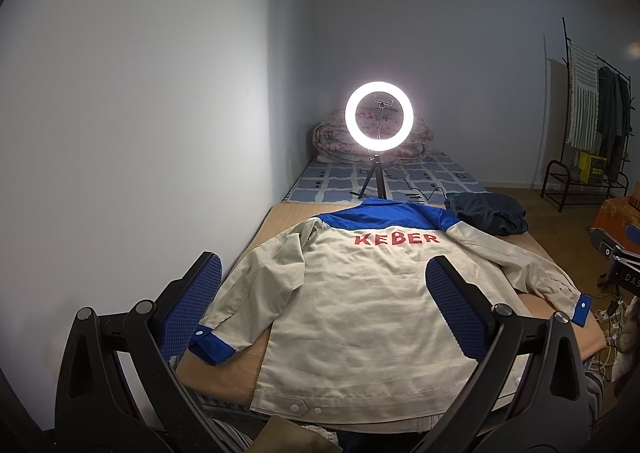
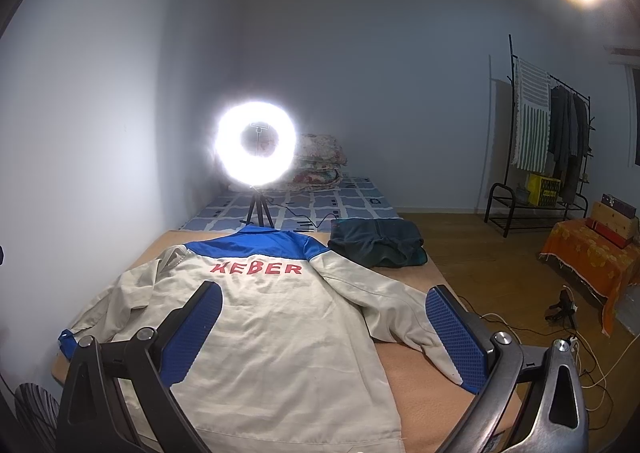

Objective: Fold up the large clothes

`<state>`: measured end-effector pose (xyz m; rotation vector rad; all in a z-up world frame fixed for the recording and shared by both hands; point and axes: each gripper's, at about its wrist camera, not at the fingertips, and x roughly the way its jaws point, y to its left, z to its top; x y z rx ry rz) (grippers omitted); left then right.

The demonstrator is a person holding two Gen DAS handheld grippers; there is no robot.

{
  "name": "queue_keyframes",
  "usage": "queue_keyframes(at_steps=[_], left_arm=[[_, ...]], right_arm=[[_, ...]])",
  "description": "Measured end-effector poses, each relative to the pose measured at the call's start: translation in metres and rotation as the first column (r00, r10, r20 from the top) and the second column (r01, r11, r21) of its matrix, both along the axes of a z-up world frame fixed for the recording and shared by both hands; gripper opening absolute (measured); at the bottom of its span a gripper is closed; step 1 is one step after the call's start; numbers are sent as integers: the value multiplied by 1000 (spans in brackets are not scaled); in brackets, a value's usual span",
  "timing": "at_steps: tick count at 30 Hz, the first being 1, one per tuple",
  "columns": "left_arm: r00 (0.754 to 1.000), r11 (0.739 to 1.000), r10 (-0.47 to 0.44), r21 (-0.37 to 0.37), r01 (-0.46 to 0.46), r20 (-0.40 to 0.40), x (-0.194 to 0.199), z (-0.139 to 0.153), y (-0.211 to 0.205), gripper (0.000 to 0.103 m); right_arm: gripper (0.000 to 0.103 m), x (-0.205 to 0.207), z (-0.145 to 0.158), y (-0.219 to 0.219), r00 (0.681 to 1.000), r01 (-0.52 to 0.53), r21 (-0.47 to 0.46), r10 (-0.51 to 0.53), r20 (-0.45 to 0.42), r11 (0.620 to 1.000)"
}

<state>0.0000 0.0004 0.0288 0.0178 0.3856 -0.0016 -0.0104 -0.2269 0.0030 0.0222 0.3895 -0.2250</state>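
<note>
Below both tools [image 1: 324,311] [image 2: 324,333], jacket [image 1: 360,313] [image 2: 280,353] flat, untouched

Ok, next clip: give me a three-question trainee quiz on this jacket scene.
1. True or false: the jacket lies back side up.
2. What stands beyond the collar? A) ring light B) fan C) mirror
3. Fill in: both the left gripper and the right gripper are ____.

Key: 1 true, the red lettering shows. 2 A, the ring light. 3 open.
</note>
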Motion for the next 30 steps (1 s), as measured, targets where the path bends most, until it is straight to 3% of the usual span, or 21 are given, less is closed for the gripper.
queue_keyframes(at_steps=[30], left_arm=[[1000,1000,3,-3,-3,-7,-1,-6,-4,103]], right_arm=[[103,4,-2,4,1000,-6,4,6,-1,1000]])
